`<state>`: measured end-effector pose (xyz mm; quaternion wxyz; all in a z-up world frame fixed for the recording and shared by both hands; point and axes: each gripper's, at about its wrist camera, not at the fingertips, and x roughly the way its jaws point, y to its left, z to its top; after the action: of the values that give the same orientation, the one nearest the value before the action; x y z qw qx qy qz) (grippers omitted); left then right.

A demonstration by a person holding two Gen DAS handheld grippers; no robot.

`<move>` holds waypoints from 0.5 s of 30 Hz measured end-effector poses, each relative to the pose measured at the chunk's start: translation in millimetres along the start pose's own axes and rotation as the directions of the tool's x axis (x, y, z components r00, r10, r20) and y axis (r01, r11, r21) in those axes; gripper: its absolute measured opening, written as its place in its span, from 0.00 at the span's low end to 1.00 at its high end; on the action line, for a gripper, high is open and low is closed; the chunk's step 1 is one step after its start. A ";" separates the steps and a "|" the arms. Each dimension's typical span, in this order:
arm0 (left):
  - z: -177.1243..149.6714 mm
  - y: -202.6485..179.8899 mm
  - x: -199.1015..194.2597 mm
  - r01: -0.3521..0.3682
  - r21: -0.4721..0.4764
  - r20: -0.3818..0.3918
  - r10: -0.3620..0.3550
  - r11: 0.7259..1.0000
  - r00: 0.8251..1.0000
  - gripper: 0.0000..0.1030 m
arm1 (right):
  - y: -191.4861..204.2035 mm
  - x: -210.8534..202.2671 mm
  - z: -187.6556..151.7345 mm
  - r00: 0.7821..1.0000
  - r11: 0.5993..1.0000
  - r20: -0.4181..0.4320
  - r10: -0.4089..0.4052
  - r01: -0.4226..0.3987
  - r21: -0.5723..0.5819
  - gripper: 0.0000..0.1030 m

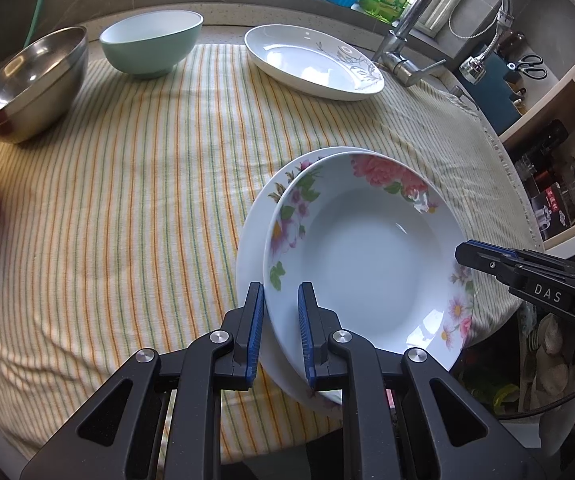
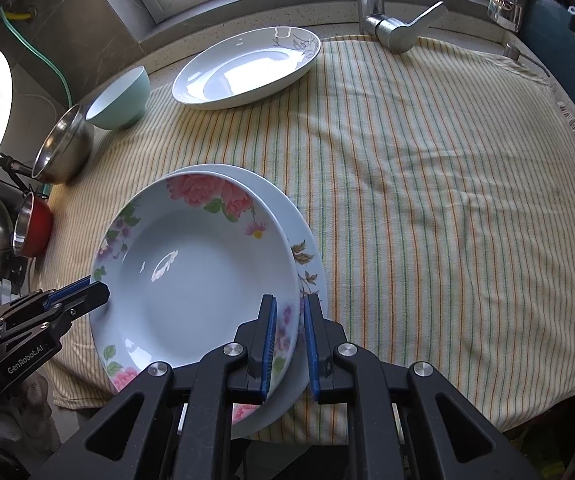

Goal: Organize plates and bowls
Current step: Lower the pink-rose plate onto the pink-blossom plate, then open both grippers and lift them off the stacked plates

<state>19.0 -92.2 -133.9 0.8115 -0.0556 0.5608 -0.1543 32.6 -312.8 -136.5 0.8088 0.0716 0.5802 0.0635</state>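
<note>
Kitchen tabletop (image 2: 427, 184) under striped cloth, window sill behind. Left claw (image 1: 280, 334) and right claw (image 2: 289, 344) each narrow, pinching opposite rims of floral plate (image 1: 371, 256), nested on white plate (image 2: 307, 248) at near edge. 2-sided grip likely for level carry. Oval plate (image 1: 311, 60), green bowl (image 1: 151, 46), steel bowl (image 1: 31, 84) wait far side.

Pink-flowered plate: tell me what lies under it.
Under the pink-flowered plate sits a white plate with brown leaf sprigs, offset so only one edge peeks out. Its middle is covered. Beneath both lies the striped cloth.
</note>
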 end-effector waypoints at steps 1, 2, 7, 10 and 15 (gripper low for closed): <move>0.2 0.6 -0.6 0.000 -0.002 0.001 0.000 1.000 1.000 0.14 | -1.2 -1.1 0.5 1.000 1.000 0.002 0.000 0.000 0.002 0.13; 0.4 1.1 -1.6 0.002 -0.004 0.004 -0.002 1.000 1.000 0.14 | -2.1 -2.2 1.0 1.000 1.000 0.005 0.002 -0.002 0.005 0.13; 2.1 7.5 -10.6 0.011 -0.018 0.018 -0.011 1.000 1.000 0.14 | -5.9 -8.3 3.1 1.000 1.000 0.021 0.013 -0.013 0.020 0.13; 4.1 14.1 -17.6 0.019 -0.039 0.029 -0.018 0.999 0.999 0.14 | -7.2 -11.2 6.0 0.999 0.999 0.033 0.020 -0.021 0.029 0.13; 9.0 23.4 -25.4 0.029 -0.079 0.043 -0.025 0.996 0.999 0.14 | -9.7 -15.2 11.0 0.998 0.999 0.049 0.037 -0.039 0.035 0.13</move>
<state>23.6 -62.9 -114.1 0.8180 -0.0984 0.5487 -0.1417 38.4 -325.6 -120.8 0.8198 0.0986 0.5601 0.0667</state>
